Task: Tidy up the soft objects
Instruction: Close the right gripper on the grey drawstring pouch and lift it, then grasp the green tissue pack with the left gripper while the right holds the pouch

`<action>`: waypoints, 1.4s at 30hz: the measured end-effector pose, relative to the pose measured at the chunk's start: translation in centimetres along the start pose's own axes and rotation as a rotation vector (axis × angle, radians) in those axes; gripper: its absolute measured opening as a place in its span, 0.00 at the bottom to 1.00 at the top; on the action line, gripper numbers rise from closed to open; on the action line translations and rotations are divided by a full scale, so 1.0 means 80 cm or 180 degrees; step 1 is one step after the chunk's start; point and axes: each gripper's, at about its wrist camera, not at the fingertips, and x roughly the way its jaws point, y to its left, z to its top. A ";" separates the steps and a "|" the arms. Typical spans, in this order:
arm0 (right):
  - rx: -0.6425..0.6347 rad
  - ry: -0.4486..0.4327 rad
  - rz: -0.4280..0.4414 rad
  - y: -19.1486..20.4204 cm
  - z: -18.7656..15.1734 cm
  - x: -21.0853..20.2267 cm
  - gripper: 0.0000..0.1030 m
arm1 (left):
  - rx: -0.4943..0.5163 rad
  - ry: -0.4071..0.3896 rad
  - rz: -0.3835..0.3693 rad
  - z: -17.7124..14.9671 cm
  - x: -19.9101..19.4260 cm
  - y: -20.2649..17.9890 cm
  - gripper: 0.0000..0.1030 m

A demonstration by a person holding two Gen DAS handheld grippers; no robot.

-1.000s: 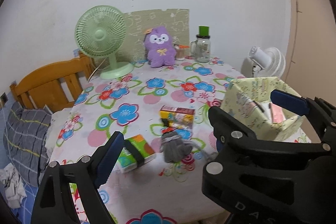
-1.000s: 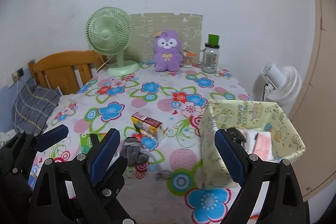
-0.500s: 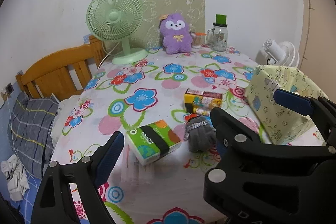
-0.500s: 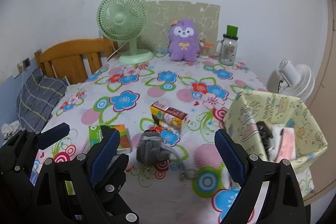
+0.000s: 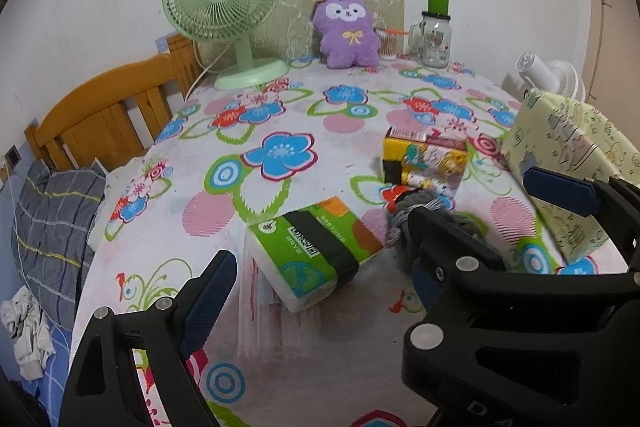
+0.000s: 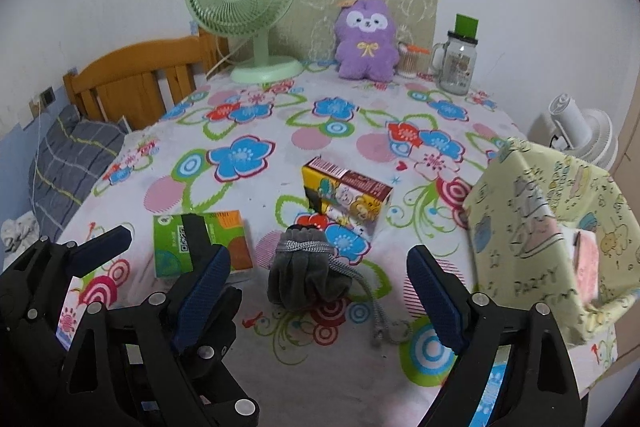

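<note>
A green tissue pack [image 5: 320,251] lies on the flowered table, right in front of my open left gripper [image 5: 320,291]; it also shows in the right wrist view [image 6: 202,245]. A grey drawstring pouch [image 6: 306,273] lies just ahead of my open right gripper [image 6: 320,301], partly hidden behind the other gripper in the left wrist view [image 5: 424,207]. A colourful tissue box [image 6: 346,197] stands behind the pouch. A yellow-green fabric basket [image 6: 536,227] sits at the right edge. A purple plush toy [image 6: 366,41] leans at the back.
A green desk fan [image 6: 248,7] and a glass jar with a green lid [image 6: 458,61] stand at the back. A wooden bed frame [image 6: 132,83] and grey pillow [image 6: 72,155] lie left of the table. A white fan [image 6: 580,135] stands at the right.
Both grippers have moved forward and down toward the table. The tissue pack and the pouch now look larger and closer. Both grippers stay open and empty.
</note>
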 end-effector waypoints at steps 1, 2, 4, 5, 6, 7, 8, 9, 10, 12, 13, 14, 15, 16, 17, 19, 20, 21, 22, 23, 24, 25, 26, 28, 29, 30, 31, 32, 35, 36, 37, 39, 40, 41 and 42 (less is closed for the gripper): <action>-0.0008 0.0031 -0.0001 0.001 0.000 0.005 0.87 | 0.0001 0.0019 0.0004 -0.001 0.003 0.001 0.88; -0.0010 0.0057 0.0002 0.001 0.000 0.009 0.86 | 0.0000 0.0038 0.0007 -0.002 0.007 0.002 0.88; 0.0007 0.0119 0.0005 0.001 -0.001 0.018 0.85 | -0.0005 0.0075 0.0010 -0.002 0.013 0.004 0.88; 0.0021 0.0141 0.0006 0.000 -0.002 0.021 0.83 | -0.0007 0.0086 0.0009 -0.002 0.016 0.005 0.88; 0.0051 0.0175 0.0007 -0.002 -0.003 0.026 0.83 | -0.0004 0.0095 0.0009 -0.002 0.018 0.006 0.88; 0.0069 0.0201 0.0009 -0.002 -0.003 0.028 0.83 | 0.0005 0.0107 0.0014 -0.002 0.021 0.006 0.88; 0.0084 0.0234 0.0009 -0.004 -0.004 0.032 0.82 | 0.0024 0.0119 0.0025 -0.002 0.024 0.006 0.88; 0.0095 0.0272 0.0008 -0.005 -0.004 0.036 0.80 | 0.0051 0.0127 0.0043 -0.002 0.026 0.004 0.88; 0.0102 0.0319 0.0001 -0.006 -0.004 0.041 0.79 | 0.0085 0.0133 0.0062 -0.002 0.029 0.003 0.88; 0.0125 0.0392 0.0006 -0.007 -0.005 0.048 0.75 | 0.0130 0.0153 0.0076 -0.002 0.034 0.000 0.88; 0.0140 0.0417 0.0014 -0.008 -0.006 0.052 0.74 | 0.0135 0.0164 0.0067 -0.002 0.037 0.000 0.88; 0.0160 0.0446 0.0026 -0.009 -0.006 0.055 0.72 | 0.0133 0.0174 0.0060 -0.001 0.039 0.000 0.88; 0.0185 0.0475 0.0053 -0.010 -0.006 0.058 0.70 | 0.0130 0.0182 0.0055 -0.001 0.041 0.000 0.88; 0.0207 0.0497 0.0090 -0.011 -0.006 0.061 0.69 | 0.0130 0.0187 0.0051 0.000 0.042 0.000 0.88; 0.0236 0.0520 0.0136 -0.013 -0.006 0.064 0.66 | 0.0132 0.0193 0.0049 0.000 0.044 0.000 0.88; 0.0279 0.0548 0.0197 -0.014 -0.006 0.068 0.60 | 0.0152 0.0203 0.0059 0.002 0.048 -0.001 0.88; 0.0290 0.0548 0.0196 -0.014 -0.007 0.069 0.59 | 0.0162 0.0205 0.0060 0.002 0.049 -0.002 0.88; 0.0286 0.0546 0.0199 -0.014 -0.006 0.069 0.55 | 0.0168 0.0208 0.0058 0.003 0.050 -0.002 0.88; 0.0270 0.0544 0.0209 -0.014 -0.006 0.068 0.53 | 0.0169 0.0208 0.0057 0.005 0.052 -0.002 0.88; 0.0260 0.0537 0.0202 -0.015 -0.005 0.068 0.51 | 0.0168 0.0207 0.0056 0.006 0.053 -0.003 0.88; 0.0240 0.0515 0.0174 -0.015 -0.004 0.068 0.49 | 0.0165 0.0206 0.0052 0.007 0.054 -0.003 0.88; 0.0225 0.0502 0.0156 -0.015 -0.003 0.068 0.49 | 0.0161 0.0207 0.0048 0.009 0.056 -0.003 0.88; 0.0207 0.0489 0.0135 -0.015 -0.002 0.068 0.48 | 0.0159 0.0210 0.0049 0.010 0.059 -0.003 0.88; 0.0194 0.0479 0.0104 -0.017 0.001 0.068 0.47 | 0.0158 0.0212 0.0049 0.012 0.061 -0.004 0.88; 0.0197 0.0475 0.0091 -0.018 0.002 0.068 0.46 | 0.0158 0.0212 0.0048 0.013 0.063 -0.004 0.88; 0.0200 0.0472 0.0086 -0.019 0.003 0.067 0.46 | 0.0158 0.0211 0.0051 0.014 0.063 -0.004 0.88; 0.0202 0.0465 0.0080 -0.020 0.004 0.067 0.46 | 0.0155 0.0211 0.0051 0.014 0.063 -0.004 0.88; 0.0203 0.0458 0.0071 -0.020 0.004 0.066 0.45 | 0.0153 0.0215 0.0050 0.015 0.065 -0.004 0.88; 0.0202 0.0447 0.0050 -0.022 0.006 0.067 0.45 | 0.0155 0.0227 0.0070 0.020 0.071 -0.006 0.88; 0.0203 0.0449 0.0049 -0.023 0.007 0.067 0.45 | 0.0154 0.0234 0.0074 0.021 0.073 -0.007 0.88; 0.0202 0.0454 0.0048 -0.023 0.007 0.069 0.45 | 0.0152 0.0233 0.0076 0.022 0.075 -0.008 0.88; 0.0213 0.0461 0.0057 -0.024 0.008 0.071 0.45 | 0.0149 0.0221 0.0068 0.023 0.077 -0.008 0.87; 0.0216 0.0464 0.0064 -0.025 0.008 0.071 0.45 | 0.0153 0.0215 0.0061 0.023 0.077 -0.008 0.85; 0.0217 0.0466 0.0068 -0.025 0.008 0.072 0.45 | 0.0155 0.0206 0.0064 0.022 0.076 -0.008 0.84; 0.0215 0.0467 0.0078 -0.025 0.009 0.072 0.45 | 0.0157 0.0194 0.0062 0.022 0.075 -0.009 0.80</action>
